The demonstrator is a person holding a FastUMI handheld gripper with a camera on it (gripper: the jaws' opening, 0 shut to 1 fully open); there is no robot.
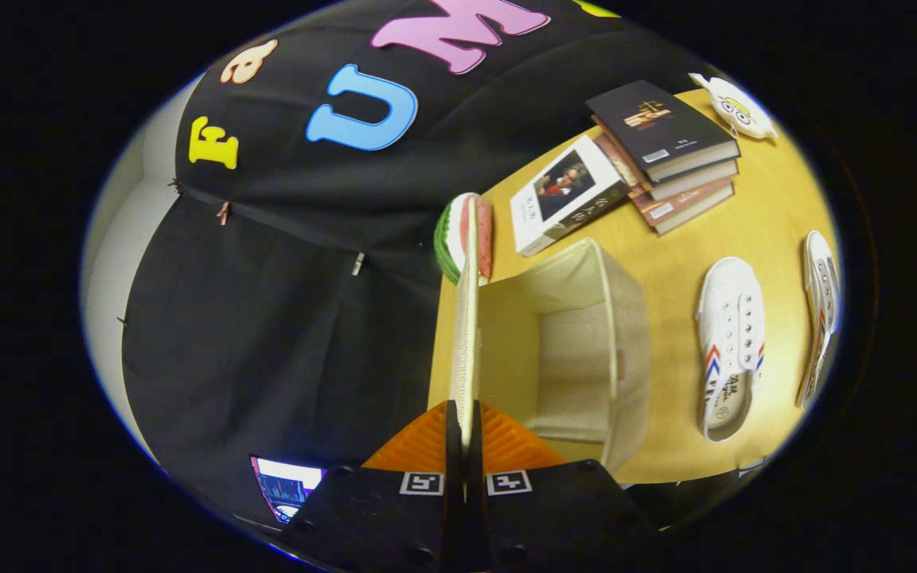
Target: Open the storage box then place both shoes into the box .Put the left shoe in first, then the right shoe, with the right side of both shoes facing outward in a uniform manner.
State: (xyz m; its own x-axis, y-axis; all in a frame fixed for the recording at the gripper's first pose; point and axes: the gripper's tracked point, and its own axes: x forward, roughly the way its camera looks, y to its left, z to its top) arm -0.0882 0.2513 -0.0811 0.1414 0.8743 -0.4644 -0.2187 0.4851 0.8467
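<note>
The gripper (pixel 465 426) pinches the lid (pixel 466 318) of the beige storage box (pixel 586 350), both fingers closed on its edge, lid raised. Two white shoes (pixel 731 346) lie right of the open box on the wooden surface (pixel 753 215); books (pixel 661 147) lie beyond.

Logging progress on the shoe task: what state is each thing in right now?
tongs: shut on the box lid
box lid: lifted, seen edge-on
storage box: open, nothing inside
nearer shoe: on the table, outside the box
farther shoe: on the table, on its side
books: closed, stacked
</note>
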